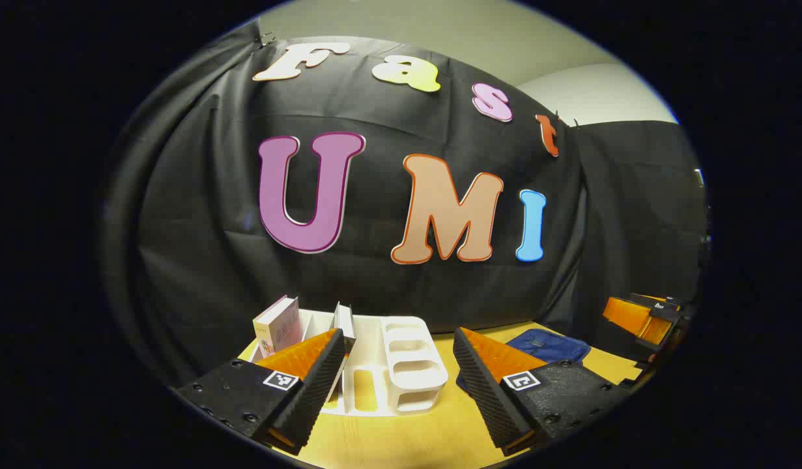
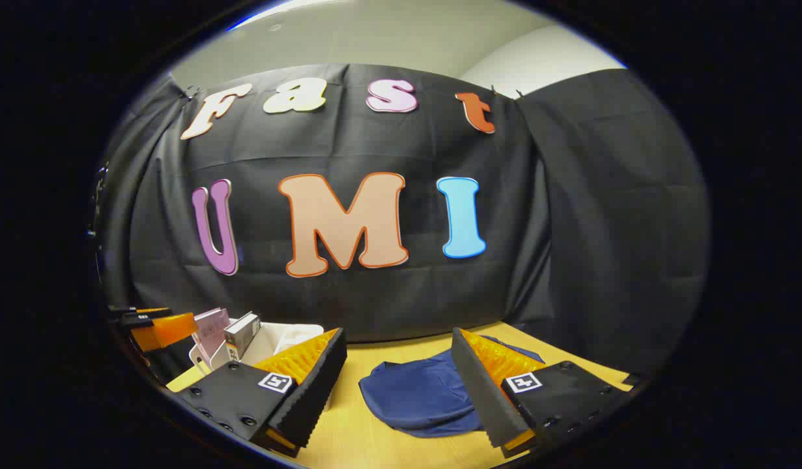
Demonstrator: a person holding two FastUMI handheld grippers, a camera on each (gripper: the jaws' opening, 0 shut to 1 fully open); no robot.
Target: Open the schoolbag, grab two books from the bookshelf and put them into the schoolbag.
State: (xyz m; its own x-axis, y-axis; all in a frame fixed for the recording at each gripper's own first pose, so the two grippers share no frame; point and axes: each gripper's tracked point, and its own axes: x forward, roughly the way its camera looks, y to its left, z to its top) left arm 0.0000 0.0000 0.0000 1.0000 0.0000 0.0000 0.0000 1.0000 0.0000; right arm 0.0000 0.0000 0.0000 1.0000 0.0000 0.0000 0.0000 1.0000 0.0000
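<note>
Yellow wood formed the surface (image 1: 401,443), with a white bookshelf (image 1: 401,365) at lower centre of the left gripper view. That view showed the rack's open compartments and two books: a pink book (image 1: 278,324) leaning at its left end and a second book (image 1: 344,320) standing just right of it. The blue schoolbag (image 1: 547,345) appeared there as a small patch at lower right, partly behind a finger, with the right gripper (image 1: 642,319) near the right edge.

In the right gripper view the schoolbag (image 2: 420,394) lay flat at lower centre, between the fingers and beyond them, apparently unopened. The bookshelf (image 2: 270,339) sat at lower left with both books, and the left gripper (image 2: 156,326) beside it.

The left gripper's fingers (image 1: 309,384) stood wide apart, holding nothing. The right gripper's fingers (image 2: 309,384) were equally spread and empty.
</note>
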